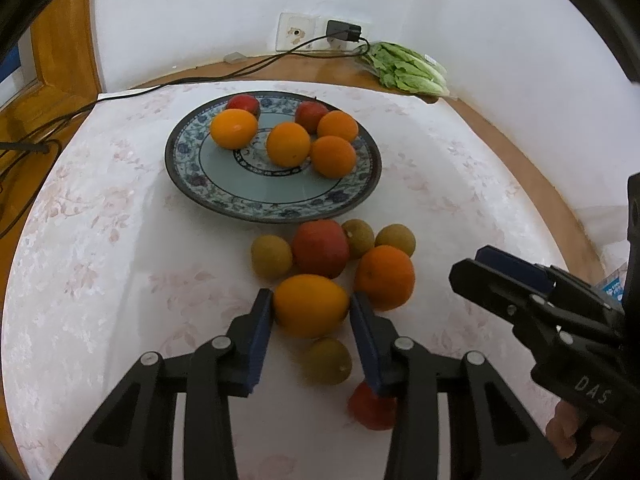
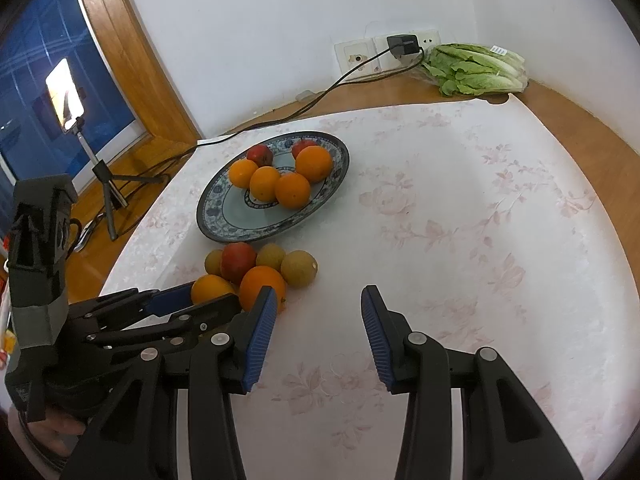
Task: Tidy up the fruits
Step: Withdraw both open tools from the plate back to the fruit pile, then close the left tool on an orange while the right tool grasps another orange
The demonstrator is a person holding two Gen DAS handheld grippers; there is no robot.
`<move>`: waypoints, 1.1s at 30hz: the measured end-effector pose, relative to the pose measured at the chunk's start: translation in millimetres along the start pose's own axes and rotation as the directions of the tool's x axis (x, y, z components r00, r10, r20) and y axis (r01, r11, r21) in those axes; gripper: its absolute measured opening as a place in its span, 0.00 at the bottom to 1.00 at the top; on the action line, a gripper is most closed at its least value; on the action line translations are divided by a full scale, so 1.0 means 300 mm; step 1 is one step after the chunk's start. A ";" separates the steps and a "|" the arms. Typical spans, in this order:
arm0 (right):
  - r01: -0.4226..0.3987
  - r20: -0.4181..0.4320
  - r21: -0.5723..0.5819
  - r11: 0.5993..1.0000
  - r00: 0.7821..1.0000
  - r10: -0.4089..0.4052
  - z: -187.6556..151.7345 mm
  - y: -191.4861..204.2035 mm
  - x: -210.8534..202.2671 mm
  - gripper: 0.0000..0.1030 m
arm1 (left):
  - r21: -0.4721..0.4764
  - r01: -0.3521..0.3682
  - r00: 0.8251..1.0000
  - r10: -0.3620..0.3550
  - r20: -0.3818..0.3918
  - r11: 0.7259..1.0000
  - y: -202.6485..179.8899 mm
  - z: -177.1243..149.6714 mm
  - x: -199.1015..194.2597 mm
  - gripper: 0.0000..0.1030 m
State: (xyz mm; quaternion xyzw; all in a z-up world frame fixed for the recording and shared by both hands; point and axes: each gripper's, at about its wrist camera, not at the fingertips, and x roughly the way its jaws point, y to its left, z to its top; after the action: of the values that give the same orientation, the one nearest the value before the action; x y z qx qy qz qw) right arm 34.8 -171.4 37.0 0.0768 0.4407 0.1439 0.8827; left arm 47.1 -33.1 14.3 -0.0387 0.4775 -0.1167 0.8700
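A blue patterned plate (image 1: 224,196) (image 2: 224,224) holds several oranges and two red fruits. In front of it lies a loose pile: an orange (image 1: 385,277) (image 2: 262,286), a red apple (image 1: 320,248) (image 2: 238,262), several green-brown round fruits (image 1: 271,256) (image 2: 299,268) and a red fruit (image 1: 370,408) under my left fingers. My left gripper (image 1: 311,310) is shut on a yellow-orange fruit (image 1: 311,306) (image 2: 210,289), both pads touching its sides at the table. My right gripper (image 2: 319,312) is open and empty over bare cloth, right of the pile; it also shows in the left wrist view (image 1: 480,264).
A white floral cloth (image 2: 460,240) covers the round wooden table. A bagged lettuce (image 1: 404,68) (image 2: 476,70) lies at the back by the wall. A black charger and cable (image 1: 344,32) (image 2: 404,46) run from the wall sockets across the table's back left. A phone tripod (image 2: 106,184) stands on the floor.
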 end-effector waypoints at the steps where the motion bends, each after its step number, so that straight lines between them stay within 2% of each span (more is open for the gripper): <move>1: 0.000 -0.001 0.000 1.000 1.000 0.000 -0.001 0.002 0.000 0.44 | -0.002 0.002 1.000 -0.002 0.000 1.000 0.000 -0.001 -0.001 0.39; 13: -0.012 -0.009 0.000 1.000 1.000 0.012 -0.005 0.016 0.009 0.44 | -0.040 0.001 0.999 0.000 0.032 0.999 0.049 0.005 -0.062 0.39; 19: -0.027 -0.021 -0.014 1.000 0.999 0.026 -0.015 0.059 0.024 0.44 | -0.071 -0.020 0.998 0.024 0.053 0.997 0.094 0.010 -0.086 0.39; 33: -0.041 -0.071 0.017 0.999 0.997 0.042 -0.021 0.096 0.095 0.44 | -0.126 -0.029 0.998 0.035 0.050 0.992 0.164 0.000 -0.082 0.39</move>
State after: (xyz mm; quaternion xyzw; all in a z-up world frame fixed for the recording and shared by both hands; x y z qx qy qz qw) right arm 40.6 -134.8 19.2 0.0876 0.4713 0.1613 0.8627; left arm 42.6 20.6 25.6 -0.0883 0.4618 -0.0715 0.8797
